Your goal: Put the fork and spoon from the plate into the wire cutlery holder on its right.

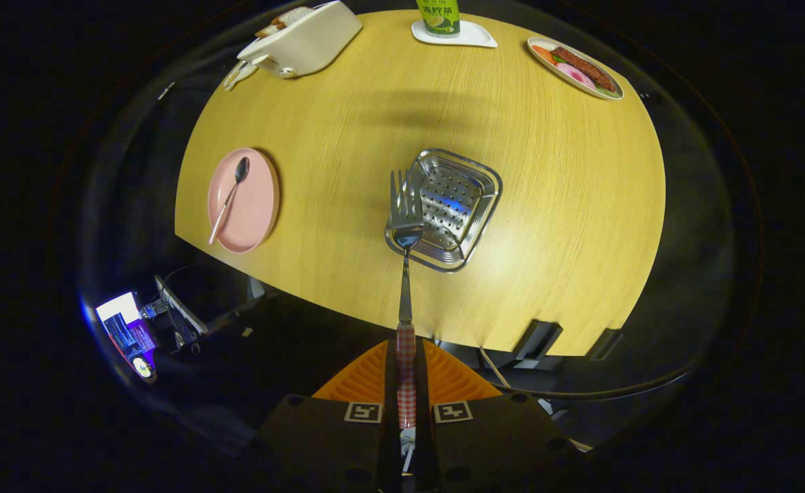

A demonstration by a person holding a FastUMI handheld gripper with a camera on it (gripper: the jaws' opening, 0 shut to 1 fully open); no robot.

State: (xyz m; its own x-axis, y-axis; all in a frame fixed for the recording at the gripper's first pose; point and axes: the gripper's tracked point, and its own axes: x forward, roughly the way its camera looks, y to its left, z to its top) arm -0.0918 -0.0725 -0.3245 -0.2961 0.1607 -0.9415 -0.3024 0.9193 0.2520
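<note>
My gripper (406, 373) is shut on the checked handle of a fork (406, 219), both fingers pressing on it. The fork sticks straight out ahead, high above the table, with its tines over the left edge of the metal cutlery holder (474, 185). The holder is a square perforated steel basket and looks empty inside. To its left lies a pink plate (255, 212) with a spoon (228, 198) resting across it, bowl pointing away from me.
The wooden table (567, 205) carries a white toaster with bread (303, 38) at the far left, a green can on a white coaster (443, 20) at the back, and a plate of food (577, 68) at the far right. A lit screen (125, 332) sits below the table's near edge.
</note>
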